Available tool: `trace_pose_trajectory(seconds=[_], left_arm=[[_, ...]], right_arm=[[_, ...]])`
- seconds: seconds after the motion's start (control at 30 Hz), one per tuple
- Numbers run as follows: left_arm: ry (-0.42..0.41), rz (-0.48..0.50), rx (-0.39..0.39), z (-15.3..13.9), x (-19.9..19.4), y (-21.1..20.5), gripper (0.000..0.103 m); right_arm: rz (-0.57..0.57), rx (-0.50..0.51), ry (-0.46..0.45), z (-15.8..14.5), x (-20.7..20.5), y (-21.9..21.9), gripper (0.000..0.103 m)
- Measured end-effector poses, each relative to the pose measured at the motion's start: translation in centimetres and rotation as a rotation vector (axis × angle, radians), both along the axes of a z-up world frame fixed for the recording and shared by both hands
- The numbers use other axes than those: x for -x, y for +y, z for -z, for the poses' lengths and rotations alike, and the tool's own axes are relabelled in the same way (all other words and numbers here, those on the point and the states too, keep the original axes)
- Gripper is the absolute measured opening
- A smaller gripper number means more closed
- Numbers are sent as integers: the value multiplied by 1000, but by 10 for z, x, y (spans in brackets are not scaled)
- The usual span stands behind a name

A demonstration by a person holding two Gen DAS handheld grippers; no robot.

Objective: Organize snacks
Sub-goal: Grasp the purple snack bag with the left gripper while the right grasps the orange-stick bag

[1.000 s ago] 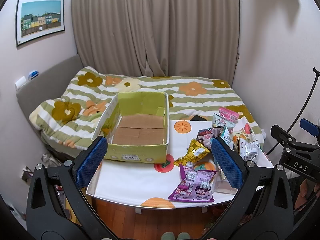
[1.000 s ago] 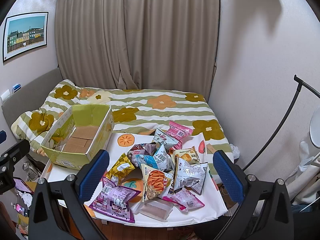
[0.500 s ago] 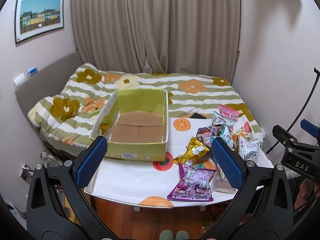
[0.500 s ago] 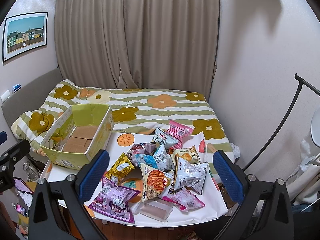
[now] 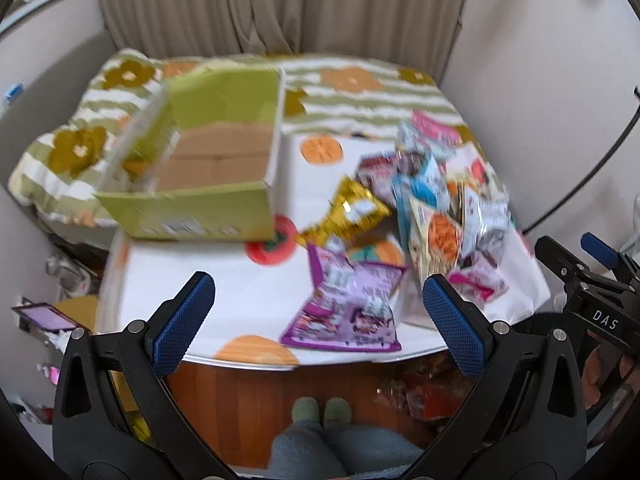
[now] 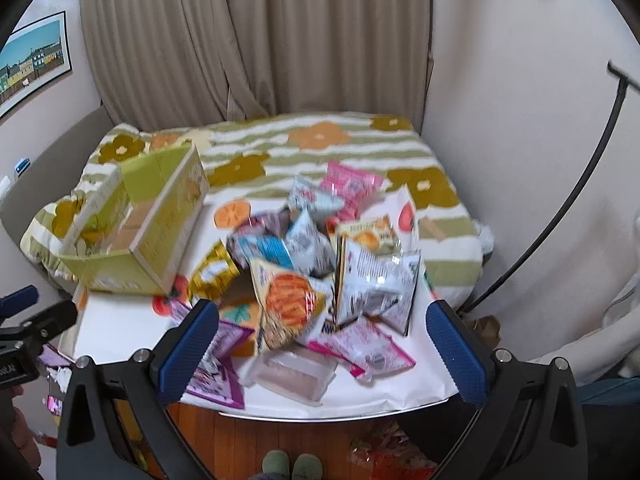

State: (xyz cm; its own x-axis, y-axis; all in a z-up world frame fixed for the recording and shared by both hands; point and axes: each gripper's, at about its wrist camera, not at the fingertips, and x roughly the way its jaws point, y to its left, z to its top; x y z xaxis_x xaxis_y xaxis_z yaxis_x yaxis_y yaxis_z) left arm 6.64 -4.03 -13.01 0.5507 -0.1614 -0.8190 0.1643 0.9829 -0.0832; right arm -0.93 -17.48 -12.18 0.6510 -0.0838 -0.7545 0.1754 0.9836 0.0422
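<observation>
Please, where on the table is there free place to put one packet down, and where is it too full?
The near left of the table is bare, between the green box, the purple packet and the front edge. The box floor looks bare too. The right half is crowded with the overlapping snack pile, up to the right edge.

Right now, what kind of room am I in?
Most likely a bedroom at home. A bed with a flowered, striped quilt sits behind the small table, closed curtains hang behind it, and a framed picture is on the wall.
</observation>
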Motion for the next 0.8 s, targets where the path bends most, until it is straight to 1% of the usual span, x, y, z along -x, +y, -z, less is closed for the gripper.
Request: trace_pose_trajectory(seconds=[0.2,0.4,0.63,0.8], left_arm=[[105,75,-36,67,-19,-28,103],[145,135,-86,109,-41,-49,103],[181,162,-133,140,-61,-57,103],[210,190,-116,156,-70,-61,102]], right_arm=[[0,-36,65,40,-18,-11,103],[17,-73,98,66,-40,-8,103],[9,-76,120,89,-70,3,103],[13,-84,127,99,-86,10,103]])
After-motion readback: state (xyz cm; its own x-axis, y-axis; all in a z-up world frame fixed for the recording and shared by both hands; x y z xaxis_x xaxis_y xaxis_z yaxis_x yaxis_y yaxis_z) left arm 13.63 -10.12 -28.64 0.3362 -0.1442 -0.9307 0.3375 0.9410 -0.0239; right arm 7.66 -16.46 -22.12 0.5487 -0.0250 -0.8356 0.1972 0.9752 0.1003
